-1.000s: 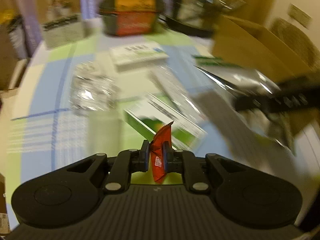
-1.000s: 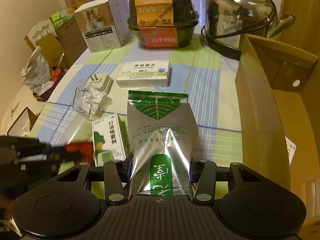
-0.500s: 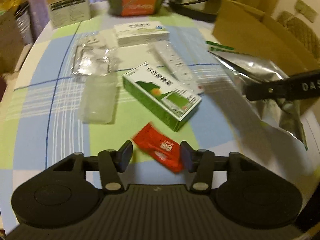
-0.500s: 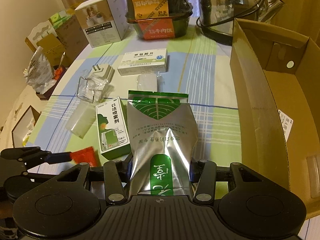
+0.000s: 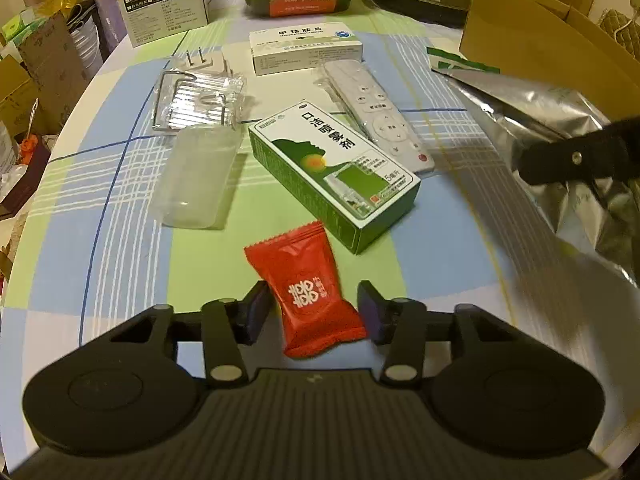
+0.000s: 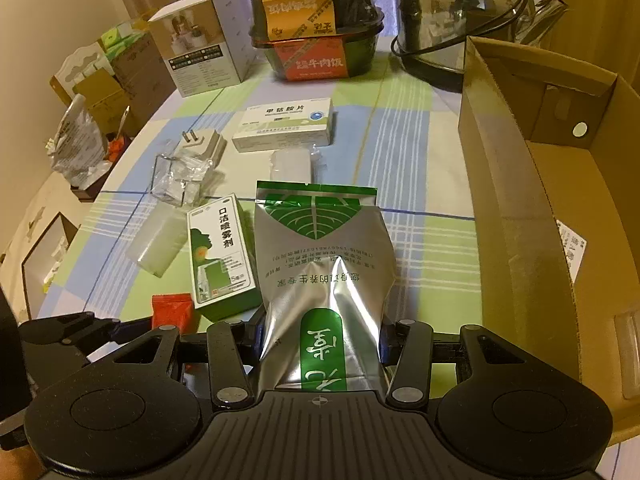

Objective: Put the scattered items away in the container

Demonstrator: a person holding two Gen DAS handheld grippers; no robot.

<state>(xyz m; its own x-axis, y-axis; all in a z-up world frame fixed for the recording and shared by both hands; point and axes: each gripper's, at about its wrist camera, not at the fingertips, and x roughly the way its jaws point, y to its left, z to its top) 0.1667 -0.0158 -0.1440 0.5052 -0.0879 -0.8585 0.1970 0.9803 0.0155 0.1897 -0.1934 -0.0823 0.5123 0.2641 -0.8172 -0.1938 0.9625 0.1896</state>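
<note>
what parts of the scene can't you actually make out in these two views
- Cardboard box: right wrist view, far side cut off by the frame edge; contents mostly unseen.
- White remote: right wrist view, mostly hidden behind the silver pouch.
- Red candy packet: right wrist view, near end covered by the left tool.
- Right tool: left wrist view, only a blurred dark piece shows.

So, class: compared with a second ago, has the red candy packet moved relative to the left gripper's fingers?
Yes. The red candy packet was clamped upright in the left gripper; now it lies flat on the tablecloth between open jaws, near the green box.
</note>
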